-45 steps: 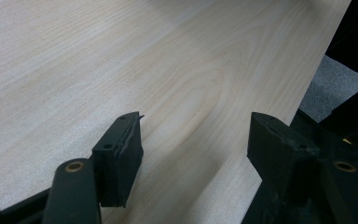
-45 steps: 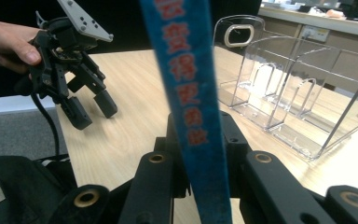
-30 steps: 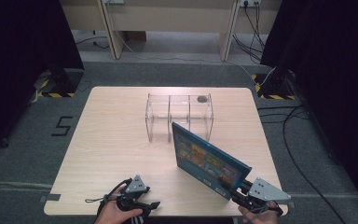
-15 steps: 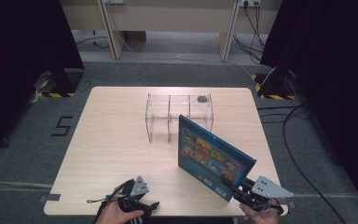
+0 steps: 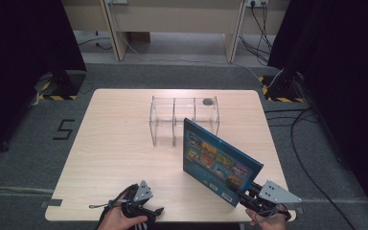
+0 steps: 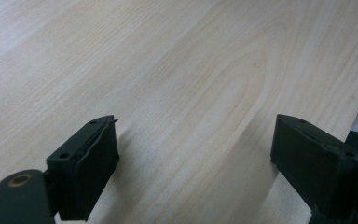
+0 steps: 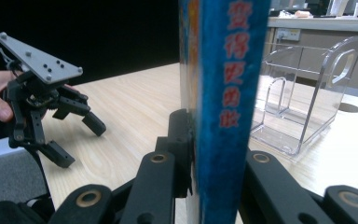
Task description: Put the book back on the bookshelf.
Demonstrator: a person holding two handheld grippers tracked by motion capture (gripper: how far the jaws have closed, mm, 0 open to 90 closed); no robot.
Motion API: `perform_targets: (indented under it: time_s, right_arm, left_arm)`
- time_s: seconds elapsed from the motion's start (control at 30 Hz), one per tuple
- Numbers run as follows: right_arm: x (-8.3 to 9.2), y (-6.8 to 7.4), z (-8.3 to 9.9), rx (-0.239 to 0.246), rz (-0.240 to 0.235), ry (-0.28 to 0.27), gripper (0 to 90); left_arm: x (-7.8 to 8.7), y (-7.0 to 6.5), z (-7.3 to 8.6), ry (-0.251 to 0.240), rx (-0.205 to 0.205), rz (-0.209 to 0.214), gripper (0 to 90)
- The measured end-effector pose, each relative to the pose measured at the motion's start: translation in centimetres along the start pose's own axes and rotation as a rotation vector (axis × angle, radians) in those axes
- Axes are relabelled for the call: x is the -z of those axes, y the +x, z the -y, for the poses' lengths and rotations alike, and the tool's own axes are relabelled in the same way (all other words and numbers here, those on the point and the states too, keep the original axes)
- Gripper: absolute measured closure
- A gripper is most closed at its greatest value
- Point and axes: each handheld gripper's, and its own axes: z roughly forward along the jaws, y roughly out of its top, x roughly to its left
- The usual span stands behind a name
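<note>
Bench (image 5: 115,143) w/ clear acrylic organizer (image 5: 184,120) mid-back. Blue book (image 5: 219,160) stands on its lower edge front-right of organizer, long axis running from organizer toward right gripper (image 5: 247,194), which is clamped on the book's near corner. Organizer lies beyond book's far end. Left gripper (image 5: 148,211) at front edge, jaws just opened, apart, nothing between; it's farther off.

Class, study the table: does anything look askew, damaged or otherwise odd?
Nothing is damaged or spilled. The blue book stands on edge, diagonal to the clear plastic organizer, clamped at its corner by the right gripper. The left gripper is open over bare table.
</note>
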Motion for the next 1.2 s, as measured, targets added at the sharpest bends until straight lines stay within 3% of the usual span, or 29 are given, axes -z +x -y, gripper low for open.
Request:
perform_targets:
  time_s: [0.27, 0.43, 0.73, 0.83, 0.87, 1.2]
  right_arm:
    - [-0.4, 0.1, -0.4, 0.001, -0.002, -0.020, 78.2]
    - [-1.2, -0.1, -0.5, -0.023, -0.009, -0.026, 76.3]
    - [-2.7, -0.3, -1.6, -0.010, -0.020, -0.070, 75.5]
    - [-2.9, -0.5, -1.9, -0.023, -0.023, -0.068, 77.7]
    - [-2.9, -0.6, -2.0, -0.004, -0.026, -0.077, 80.0]
    - [-3.1, -0.6, -3.0, 0.024, 0.067, -0.084, 82.5]
  left_arm:
    - [0.0, 0.0, 0.0, 0.000, 0.001, 0.000, 13.8]
    - [0.0, 0.0, 0.0, -0.002, 0.001, -0.001, 13.9]
    - [-0.1, 0.0, 0.0, -0.003, -0.001, 0.000, 13.9]
    - [-0.1, 0.0, 0.0, -0.003, -0.001, 0.001, 14.0]
    - [0.0, 0.0, 0.0, -0.003, -0.002, 0.001, 14.1]
    - [-0.1, 0.0, 0.0, -0.003, -0.004, 0.004, 14.1]
